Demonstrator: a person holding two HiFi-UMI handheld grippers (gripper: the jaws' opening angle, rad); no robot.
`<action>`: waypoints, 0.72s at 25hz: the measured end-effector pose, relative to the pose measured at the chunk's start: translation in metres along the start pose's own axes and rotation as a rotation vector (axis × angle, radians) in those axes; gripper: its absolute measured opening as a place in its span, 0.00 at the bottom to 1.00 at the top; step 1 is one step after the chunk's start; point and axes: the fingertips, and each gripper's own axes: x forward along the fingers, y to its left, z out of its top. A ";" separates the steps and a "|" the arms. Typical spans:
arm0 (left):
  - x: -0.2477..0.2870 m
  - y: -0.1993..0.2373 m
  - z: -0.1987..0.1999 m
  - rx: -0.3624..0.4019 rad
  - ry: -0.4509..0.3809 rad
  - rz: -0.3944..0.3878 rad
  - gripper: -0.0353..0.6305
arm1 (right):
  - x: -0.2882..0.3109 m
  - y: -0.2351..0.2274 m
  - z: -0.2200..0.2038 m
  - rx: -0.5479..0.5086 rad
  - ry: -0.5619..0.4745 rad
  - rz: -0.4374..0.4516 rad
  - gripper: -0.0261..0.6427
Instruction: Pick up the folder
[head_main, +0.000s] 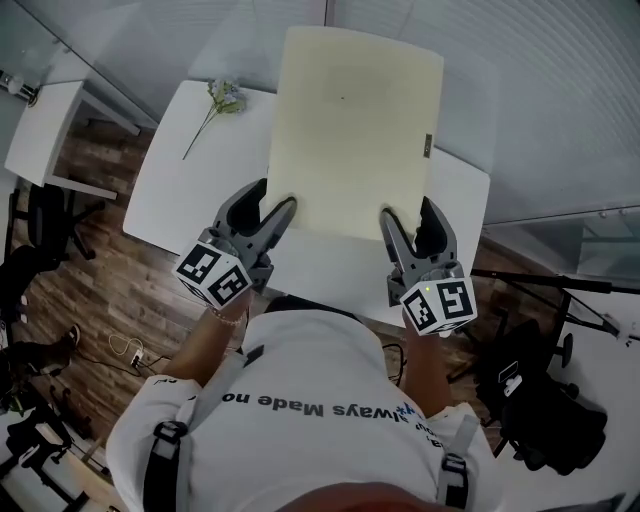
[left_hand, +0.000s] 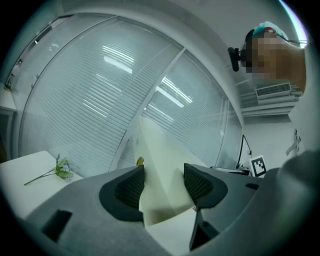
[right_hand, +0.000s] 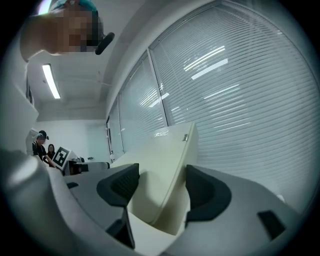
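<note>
1. The left tongs (left_hand: 162, 186) pinch the near left corner of the cream folder (head_main: 355, 130), with the pads pressed on both of its faces.
2. The right tongs (right_hand: 159, 187) pinch the near right corner in the same way.
3. The folder hangs between them, tilted up and away. It appears clear of the white bench (head_main: 170, 195) and overlaps the far edge, so the lift looks under way.
4. A flower sprig (head_main: 222, 100) lies by the bench's far left corner, well apart.
5. The next move calls for raising both tongs evenly, so the folder does not twist or slip.
</note>
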 end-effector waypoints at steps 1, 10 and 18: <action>-0.001 -0.003 0.003 0.004 -0.003 0.000 0.41 | -0.002 0.002 0.003 -0.006 -0.005 0.002 0.46; -0.012 -0.020 0.021 0.025 -0.037 -0.008 0.41 | -0.016 0.016 0.029 -0.047 -0.049 0.016 0.46; -0.018 -0.027 0.029 0.066 -0.049 -0.016 0.41 | -0.022 0.022 0.038 -0.057 -0.077 0.016 0.45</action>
